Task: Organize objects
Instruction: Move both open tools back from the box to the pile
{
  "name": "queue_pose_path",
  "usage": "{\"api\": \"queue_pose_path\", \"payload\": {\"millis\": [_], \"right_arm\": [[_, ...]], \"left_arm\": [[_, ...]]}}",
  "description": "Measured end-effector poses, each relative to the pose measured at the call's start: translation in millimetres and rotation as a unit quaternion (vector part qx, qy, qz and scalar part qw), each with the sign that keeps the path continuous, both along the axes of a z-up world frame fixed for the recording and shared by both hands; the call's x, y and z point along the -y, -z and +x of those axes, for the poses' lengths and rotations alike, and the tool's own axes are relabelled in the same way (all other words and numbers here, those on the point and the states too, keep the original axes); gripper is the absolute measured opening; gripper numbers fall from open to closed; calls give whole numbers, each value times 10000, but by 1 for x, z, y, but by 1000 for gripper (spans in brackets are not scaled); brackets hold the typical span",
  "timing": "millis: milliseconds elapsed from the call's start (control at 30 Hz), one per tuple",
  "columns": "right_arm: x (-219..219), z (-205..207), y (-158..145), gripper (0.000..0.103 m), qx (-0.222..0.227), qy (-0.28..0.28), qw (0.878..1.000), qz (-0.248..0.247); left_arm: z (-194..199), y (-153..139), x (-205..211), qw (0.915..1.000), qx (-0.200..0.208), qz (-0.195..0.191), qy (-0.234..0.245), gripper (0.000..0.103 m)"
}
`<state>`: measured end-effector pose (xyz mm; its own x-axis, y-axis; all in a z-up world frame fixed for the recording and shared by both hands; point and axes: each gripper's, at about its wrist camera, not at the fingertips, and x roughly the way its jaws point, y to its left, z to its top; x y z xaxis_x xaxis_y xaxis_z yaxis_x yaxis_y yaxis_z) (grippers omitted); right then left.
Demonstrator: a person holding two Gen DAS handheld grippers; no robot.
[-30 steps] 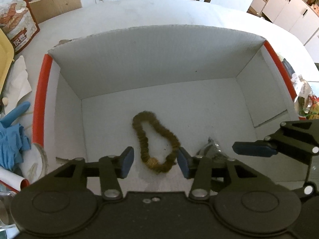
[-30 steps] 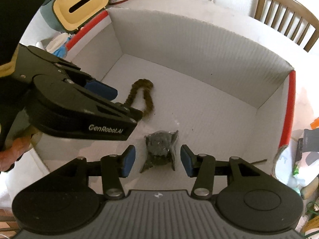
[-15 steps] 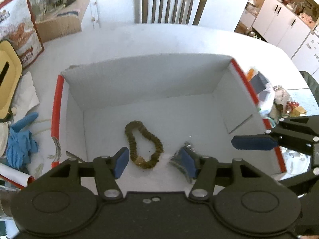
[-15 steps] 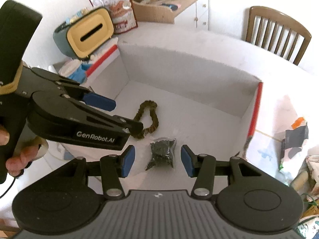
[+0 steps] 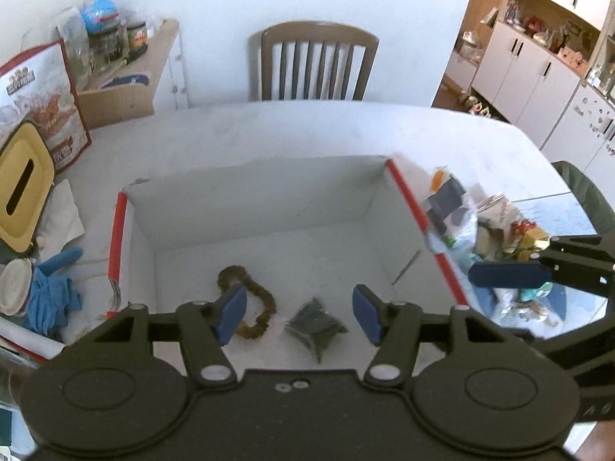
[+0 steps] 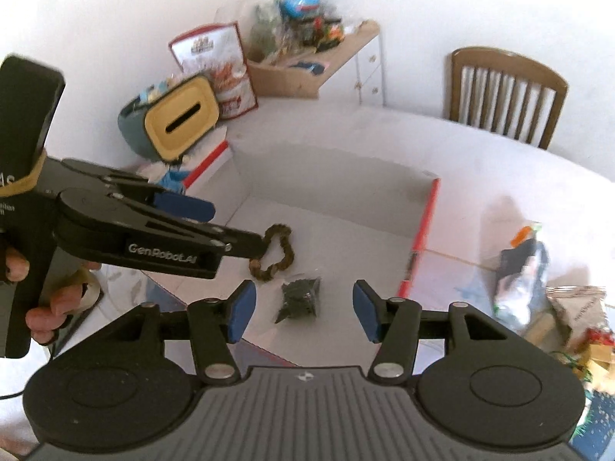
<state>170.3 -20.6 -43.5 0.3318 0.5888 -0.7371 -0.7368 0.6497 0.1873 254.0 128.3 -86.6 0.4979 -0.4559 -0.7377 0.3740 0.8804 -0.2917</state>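
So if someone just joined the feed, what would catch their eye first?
Probably the big white box with red-taped edges, mid-table, holding only a brown scrunchie and, to its right, a small dark packet. Both grippers, left and right, hover open and empty above it.

Open-topped box (image 5: pixel 269 192), floor bare beyond scrunchie (image 5: pixel 250 307) and packet (image 5: pixel 317 326).

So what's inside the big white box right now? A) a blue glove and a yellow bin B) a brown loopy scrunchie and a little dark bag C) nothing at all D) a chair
B: on the floor of the white box lie a brown scrunchie and a small dark packet, side by side, with both grippers open above them.
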Motion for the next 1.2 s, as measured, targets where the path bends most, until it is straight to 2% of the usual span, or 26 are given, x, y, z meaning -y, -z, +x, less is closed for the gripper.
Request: {"api": "queue_pose_path", "payload": {"millis": [67, 400, 500, 600, 1200], "right_arm": [[15, -3, -7, 62, 113, 92, 9998, 102], [72, -10, -27, 65, 306, 584, 9962, 563], [85, -14, -30, 72, 374, 612, 9952, 665], [98, -18, -33, 74, 452, 605, 9945, 722], [174, -30, -31, 82, 739, 1087, 9857, 1052]], "left_arm": [[-4, -3, 5, 9999, 105, -19, 3, 60], [-33, -25, 33, 9989, 435, -166, 80, 65], [-40, -29, 43, 9986, 490, -218, 7, 68], [-47, -33, 50, 9982, 552, -236, 46, 71], [-75, -52, 93, 9955, 838, -432, 14, 90]]}}
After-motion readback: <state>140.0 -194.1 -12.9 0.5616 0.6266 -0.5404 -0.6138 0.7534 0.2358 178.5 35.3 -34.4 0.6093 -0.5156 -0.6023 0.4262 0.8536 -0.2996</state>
